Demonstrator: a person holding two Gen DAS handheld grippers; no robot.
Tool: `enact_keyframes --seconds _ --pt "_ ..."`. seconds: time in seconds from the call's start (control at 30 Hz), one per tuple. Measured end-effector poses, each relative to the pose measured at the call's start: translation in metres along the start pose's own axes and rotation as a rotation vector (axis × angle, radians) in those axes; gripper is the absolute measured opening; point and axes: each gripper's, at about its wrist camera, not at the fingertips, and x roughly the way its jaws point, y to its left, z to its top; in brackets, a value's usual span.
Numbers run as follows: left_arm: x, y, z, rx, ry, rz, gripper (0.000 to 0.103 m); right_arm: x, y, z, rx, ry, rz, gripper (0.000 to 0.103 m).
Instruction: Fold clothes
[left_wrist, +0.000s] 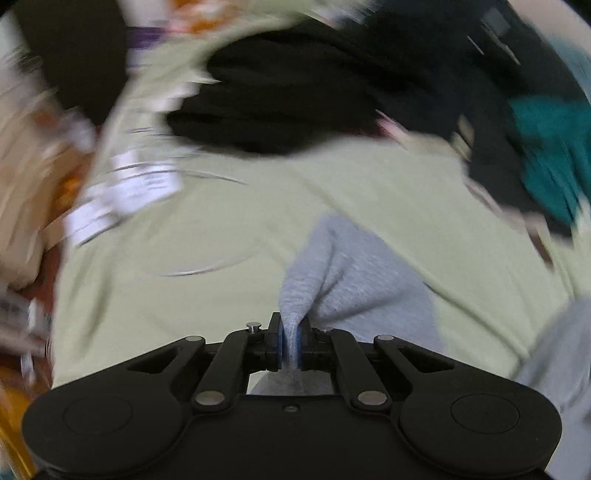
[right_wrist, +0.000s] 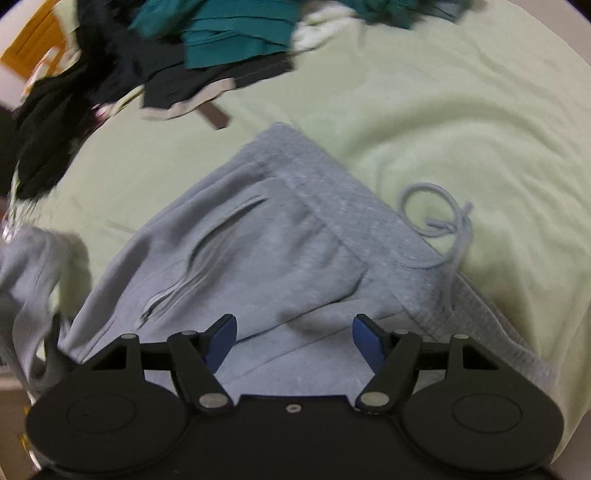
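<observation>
Left hand-held gripper (left_wrist: 291, 341) clamped on a fold of the grey sweatpants (right_wrist: 258, 236). Sweatpants lie on the pale green bed sheet (right_wrist: 461, 110), near dark clothes pile (right_wrist: 110, 74) at far left. Right hand-held gripper (right_wrist: 293, 338) spread apart over them.

Motion blur smeared the whole upper half of the left wrist view: the dark clothes (left_wrist: 295, 92) had no readable outline, and the white labels (left_wrist: 129, 188) at centre left were illegible. In the right wrist view, the grey sweatpants (right_wrist: 258, 240) ran behind the right gripper (right_wrist: 294, 334), and the teal clothing (right_wrist: 236, 33) was cropped by the top edge.
</observation>
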Motion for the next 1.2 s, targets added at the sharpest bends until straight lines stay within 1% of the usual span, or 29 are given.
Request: enact_keyframes --seconds 0.03,0.1,0.17,0.2,0.23,0.3,0.33,0.37,0.47,0.53,0.6,0.67,0.7,0.73,0.77,0.8,0.83,0.87,0.93,0.97,1.03,1.07,1.1,1.2 --pt "-0.004 0.010 -0.005 -0.031 -0.012 0.018 0.006 -0.002 0.003 0.000 -0.018 0.003 0.000 0.070" --pt "-0.021 0.054 -0.030 -0.172 -0.060 0.080 0.006 -0.005 0.008 -0.001 -0.053 0.009 0.001 0.070" --pt "-0.032 0.086 -0.052 -0.292 -0.079 0.135 0.006 -0.006 0.015 0.002 -0.086 0.023 -0.012 0.070" --pt "-0.038 0.112 -0.075 -0.399 -0.082 0.177 0.006 -0.007 0.018 0.001 -0.102 0.028 -0.017 0.070" --pt "-0.038 0.117 -0.081 -0.422 -0.080 0.185 0.006 -0.008 0.021 0.000 -0.119 0.032 -0.021 0.070" --pt "-0.038 0.144 -0.120 -0.530 -0.048 0.241 0.006 -0.009 0.028 -0.001 -0.150 0.040 -0.031 0.070" --pt "-0.037 0.149 -0.130 -0.552 -0.038 0.252 0.006 -0.008 0.030 -0.002 -0.162 0.043 -0.037 0.070" --pt "-0.033 0.160 -0.157 -0.610 -0.004 0.270 0.006 -0.007 0.033 -0.003 -0.174 0.047 -0.042 0.070" --pt "-0.026 0.170 -0.200 -0.738 0.058 0.270 0.006 -0.005 0.042 -0.006 -0.210 0.057 -0.058 0.071" --pt "-0.025 0.171 -0.219 -0.794 0.075 0.271 0.007 -0.004 0.047 -0.008 -0.234 0.063 -0.069 0.071" --pt "-0.025 0.172 -0.229 -0.830 0.083 0.261 0.012 -0.004 0.052 -0.011 -0.250 0.068 -0.078 0.071" --pt "-0.028 0.175 -0.231 -0.855 0.084 0.256 0.017 -0.006 0.056 -0.015 -0.252 0.069 -0.084 0.072" --pt "-0.030 0.178 -0.232 -0.868 0.083 0.253 0.022 -0.007 0.058 -0.018 -0.253 0.069 -0.088 0.072" --pt "-0.033 0.181 -0.232 -0.881 0.081 0.249 0.031 -0.008 0.060 -0.020 -0.254 0.070 -0.091 0.073" --pt "-0.035 0.187 -0.231 -0.889 0.074 0.266 0.036 -0.009 0.062 -0.022 -0.255 0.070 -0.094 0.074" --pt "-0.038 0.193 -0.230 -0.897 0.066 0.284 0.047 -0.009 0.063 -0.024 -0.256 0.071 -0.097 0.075" --pt "-0.039 0.200 -0.230 -0.912 0.052 0.295 0.056 -0.010 0.065 -0.026 -0.257 0.071 -0.100 0.076" --pt "-0.039 0.208 -0.231 -0.927 0.037 0.306 0.064 -0.011 0.067 -0.028 -0.258 0.072 -0.103 0.076" --pt "-0.038 0.222 -0.232 -0.952 0.015 0.314 0.071 -0.015 0.070 -0.032 -0.255 0.070 -0.111 0.076" --pt "-0.036 0.228 -0.232 -0.963 0.008 0.311 0.073 -0.018 0.070 -0.035 -0.248 0.066 -0.117 0.077" --pt "-0.026 0.251 -0.235 -1.019 -0.014 0.280 0.074 -0.026 0.071 -0.041 -0.238 0.055 -0.123 0.077" --pt "-0.023 0.256 -0.236 -1.036 -0.018 0.276 0.075 -0.030 0.071 -0.044 -0.236 0.052 -0.127 0.078" --pt "-0.014 0.266 -0.238 -1.071 -0.015 0.270 0.076 -0.032 0.073 -0.048 -0.236 0.051 -0.142 0.078" --pt "0.005 0.283 -0.243 -1.116 0.020 0.236 0.077 -0.040 0.079 -0.061 -0.221 0.044 -0.189 0.078"
